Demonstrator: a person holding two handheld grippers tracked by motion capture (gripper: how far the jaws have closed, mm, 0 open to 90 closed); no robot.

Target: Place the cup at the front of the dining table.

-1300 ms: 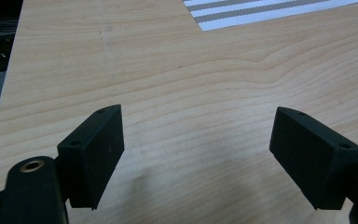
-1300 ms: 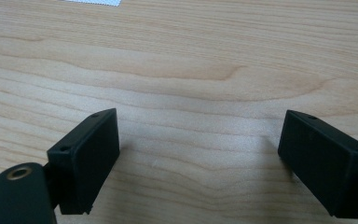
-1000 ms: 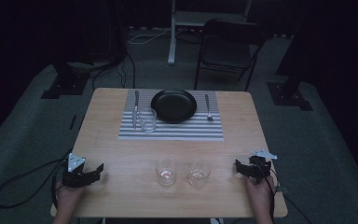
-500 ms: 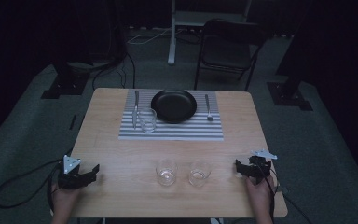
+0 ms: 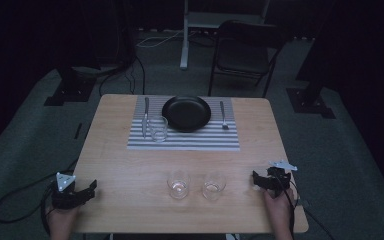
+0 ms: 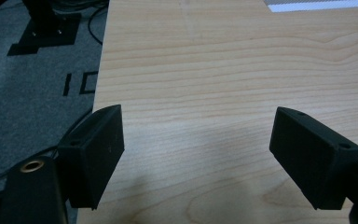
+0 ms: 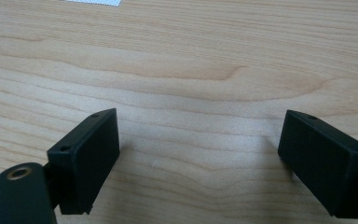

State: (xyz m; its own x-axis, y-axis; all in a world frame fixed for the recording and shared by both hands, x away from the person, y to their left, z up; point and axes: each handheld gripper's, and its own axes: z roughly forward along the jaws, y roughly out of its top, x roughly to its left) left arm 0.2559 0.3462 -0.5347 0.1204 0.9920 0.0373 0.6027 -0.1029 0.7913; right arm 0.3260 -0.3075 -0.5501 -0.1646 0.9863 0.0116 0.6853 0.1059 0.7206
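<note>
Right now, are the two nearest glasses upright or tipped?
Upright: left glass and right glass both stand with their rims facing up on the table.

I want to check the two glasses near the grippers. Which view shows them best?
The high view: both near glasses stand whole between the grippers. The left and right gripper views show bare table between open jaws.

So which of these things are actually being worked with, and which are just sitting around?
In the job:
left gripper
right gripper
two near glasses

Lying about:
placemat
black plate
knife
fork
far glass
folding chair
</note>
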